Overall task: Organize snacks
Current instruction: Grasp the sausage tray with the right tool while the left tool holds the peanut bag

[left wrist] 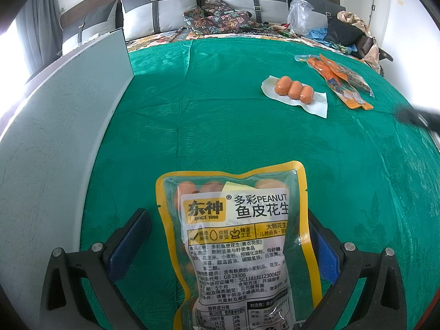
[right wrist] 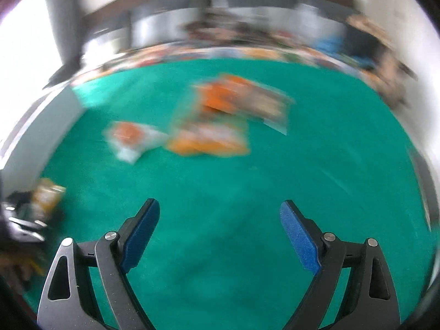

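Note:
A yellow-edged peanut snack bag (left wrist: 236, 236) lies between the fingers of my left gripper (left wrist: 228, 217), whose jaws stand wide apart and do not clamp it. Farther off on the green cloth (left wrist: 220, 115) lie a clear pack of three orange snacks (left wrist: 294, 90) and several orange packets (left wrist: 341, 82). My right gripper (right wrist: 220, 211) is open and empty above the cloth (right wrist: 247, 192). Its view is blurred; the orange packets (right wrist: 220, 118) and the three-snack pack (right wrist: 132, 137) lie ahead of it, and the peanut bag (right wrist: 46, 195) shows at far left.
A grey box wall (left wrist: 68, 104) stands along the left side of the cloth. Behind the cloth is a bed with grey pillows (left wrist: 162, 8), patterned fabric (left wrist: 217, 16), a plastic bag (left wrist: 299, 13) and clothes (left wrist: 346, 30).

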Tool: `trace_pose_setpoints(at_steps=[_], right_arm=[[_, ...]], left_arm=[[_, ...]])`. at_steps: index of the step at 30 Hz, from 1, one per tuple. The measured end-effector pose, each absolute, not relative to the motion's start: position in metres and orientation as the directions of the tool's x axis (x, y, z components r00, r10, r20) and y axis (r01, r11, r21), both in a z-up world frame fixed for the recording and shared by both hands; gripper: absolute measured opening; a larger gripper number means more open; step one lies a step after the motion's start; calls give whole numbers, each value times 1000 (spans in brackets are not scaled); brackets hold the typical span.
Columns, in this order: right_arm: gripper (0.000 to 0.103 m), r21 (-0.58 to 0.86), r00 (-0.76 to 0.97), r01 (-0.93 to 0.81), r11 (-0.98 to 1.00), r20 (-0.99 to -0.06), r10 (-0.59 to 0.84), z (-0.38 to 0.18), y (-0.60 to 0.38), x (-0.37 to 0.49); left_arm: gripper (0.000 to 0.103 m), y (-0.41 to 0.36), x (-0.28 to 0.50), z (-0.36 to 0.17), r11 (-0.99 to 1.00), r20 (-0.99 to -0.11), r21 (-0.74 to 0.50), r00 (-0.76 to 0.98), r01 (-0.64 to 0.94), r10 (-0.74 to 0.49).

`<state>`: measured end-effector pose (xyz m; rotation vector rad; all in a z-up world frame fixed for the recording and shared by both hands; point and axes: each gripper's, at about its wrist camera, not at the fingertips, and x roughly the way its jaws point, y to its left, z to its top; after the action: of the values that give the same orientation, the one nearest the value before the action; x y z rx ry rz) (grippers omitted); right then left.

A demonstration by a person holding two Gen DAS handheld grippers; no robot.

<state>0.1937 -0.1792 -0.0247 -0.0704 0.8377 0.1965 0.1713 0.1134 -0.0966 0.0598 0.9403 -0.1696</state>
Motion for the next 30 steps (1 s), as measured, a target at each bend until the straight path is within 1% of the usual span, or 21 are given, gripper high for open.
trace_pose_setpoints(at_steps=[3,7,9,11,12,13,14,15,16,20,25,30], right_arm=[[91,-8,568,-372,928,-793,221,-28,-116,242],[89,-139,532,-462,876,-834,148,-54,-63,291],[89,-114,468,-471,875,-873,139,-73,-54,312],[89,-48,463,-468,882,-864,199,-76,-56,321],[88,-51,470,-456,889,-861,192,-76,-56,322],[80,-59,475,-451,890,-861,184,-75,-57,321],[63,-61,478,-444,894,-860,179,-73,-59,319],[61,-49,474,-429,902,-862,178,-70,-63,320],[61,-12,445,-413,910,-875,190,-67,-66,324],[60,-30,400,-406,913,-904,149,-63,-77,306],[61,91,377,-355,931,-897,231,-51,-106,267],[61,118,337,-341,933,-911,239,-58,-149,209]], left_arm=[[103,113,171,-97,985,-808,-23,577,171,-119],[103,113,171,-97,985,-808,-23,578,171,-119],[103,113,171,-97,985,-808,-23,577,171,-119],[103,113,172,-97,985,-808,-24,577,171,-120],[103,113,172,-97,985,-808,-24,577,171,-120],[103,113,172,-97,985,-808,-24,577,171,-120],[103,113,171,-97,985,-808,-24,577,171,-120],[103,113,171,-97,985,-808,-24,577,171,-120],[103,113,171,-97,985,-808,-24,577,171,-120],[103,113,171,-97,985,-808,-24,578,171,-119],[103,113,171,-97,985,-807,-24,578,171,-120],[103,113,171,-97,985,-807,-24,578,171,-120]])
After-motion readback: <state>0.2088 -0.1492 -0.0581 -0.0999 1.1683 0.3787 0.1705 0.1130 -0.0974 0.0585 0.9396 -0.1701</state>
